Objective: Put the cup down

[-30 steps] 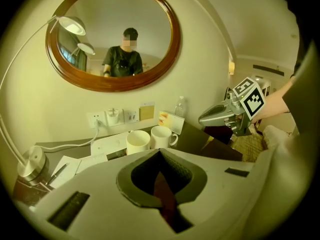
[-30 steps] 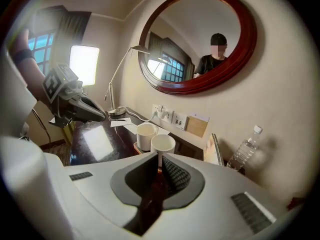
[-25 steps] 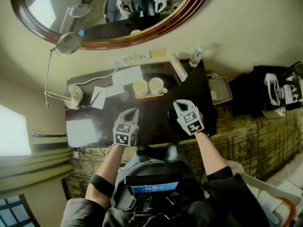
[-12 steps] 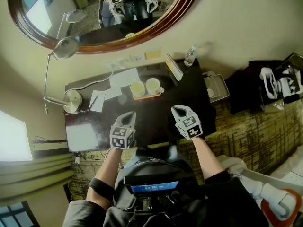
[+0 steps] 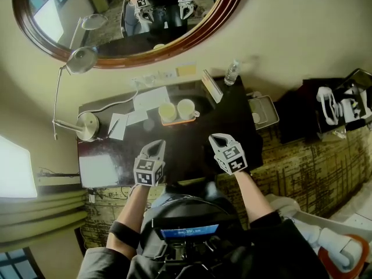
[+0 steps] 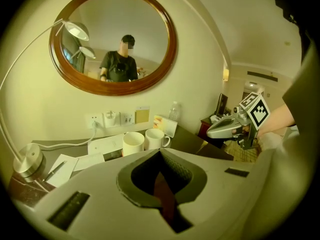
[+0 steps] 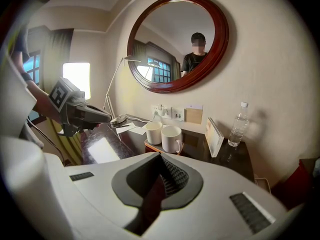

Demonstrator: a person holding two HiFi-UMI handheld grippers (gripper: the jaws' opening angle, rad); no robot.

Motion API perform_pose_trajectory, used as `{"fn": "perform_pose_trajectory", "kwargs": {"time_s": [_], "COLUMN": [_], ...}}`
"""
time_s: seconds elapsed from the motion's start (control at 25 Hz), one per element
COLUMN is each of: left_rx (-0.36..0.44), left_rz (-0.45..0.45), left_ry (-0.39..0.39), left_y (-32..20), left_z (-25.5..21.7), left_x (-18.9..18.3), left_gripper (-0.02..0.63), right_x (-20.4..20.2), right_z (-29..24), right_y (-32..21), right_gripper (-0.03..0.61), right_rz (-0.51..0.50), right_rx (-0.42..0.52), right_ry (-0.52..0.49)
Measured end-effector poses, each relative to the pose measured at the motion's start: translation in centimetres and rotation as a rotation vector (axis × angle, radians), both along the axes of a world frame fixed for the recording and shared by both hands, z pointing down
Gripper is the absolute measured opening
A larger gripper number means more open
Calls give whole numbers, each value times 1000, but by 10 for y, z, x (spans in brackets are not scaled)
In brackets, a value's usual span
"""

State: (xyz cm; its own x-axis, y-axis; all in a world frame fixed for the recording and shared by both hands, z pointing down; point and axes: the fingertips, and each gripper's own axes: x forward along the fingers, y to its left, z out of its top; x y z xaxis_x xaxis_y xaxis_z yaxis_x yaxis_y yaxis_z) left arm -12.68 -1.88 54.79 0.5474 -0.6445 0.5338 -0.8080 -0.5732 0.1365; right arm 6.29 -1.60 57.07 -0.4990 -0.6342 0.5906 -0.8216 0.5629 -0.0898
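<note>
From the head view, both forearms reach forward side by side. The left claw (image 5: pixel 157 146) and right claw (image 5: pixel 216 138) hover over the near edge of the dark tabletop (image 5: pixel 232 118), tips aimed at the wall and tilted down a bit, well apart from each other. Neither one has hold of anything. The handled cup (image 5: pixel 186 107) and the plain cup (image 5: pixel 167 111) stand upright just beside each other on a small orange tray (image 5: pixel 177 121) toward the back of the tabletop, well ahead of both claws. Between the claws and the tray it's just dark surface, so that's the open stretch. Left of the tray are papers (image 5: pixel 148 97) and a lamp base (image 5: pixel 88 124). Right of it, a standing card (image 5: pixel 210 87) and a water bottle (image 5: pixel 231 72) sit by the wall. In the left gripper view, the jaws are pressed together with nothing between them. Both cups sit straight ahead past the tips, and the right claw pokes in from the right, roughly level. In the right gripper view it's the same deal, jaws closed on nothing. The cups on their tray are dead ahead, and the left claw hangs at the left above a pale reflection on the tabletop. The card and bottle are off to the right of the cups with dark surface between them.
</note>
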Motion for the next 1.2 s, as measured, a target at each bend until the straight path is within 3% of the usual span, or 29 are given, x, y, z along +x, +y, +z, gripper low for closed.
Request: {"fn": "perform_pose_trajectory", "kwargs": {"time_s": [0.28, 0.36, 0.64, 0.84, 1.04, 1.2], "left_rx": [4, -7, -38, -29, -42, -47], "left_rz": [-29, -28, -38, 1, 8, 26], "left_ry": [8, 5, -28, -26, -85, -90], "left_y": [-4, -8, -44, -82, -112, -135], "left_z": [2, 6, 30, 36, 69, 93], "left_x": [1, 2, 3, 16, 16, 19], "left_gripper": [7, 99, 305, 412, 501, 529], "right_x": [-4, -5, -8, -8, -9, -10], "right_z": [-3, 2, 9, 13, 20, 30], "right_y": [-5, -3, -5, -13, -22, -32], "right_gripper": [15, 15, 15, 15, 15, 15], "right_rz": [-23, -31, -44, -42, -50, -54], "right_rx": [20, 1, -29, -41, -49, -52], "right_ry": [6, 8, 14, 26, 43, 47]}}
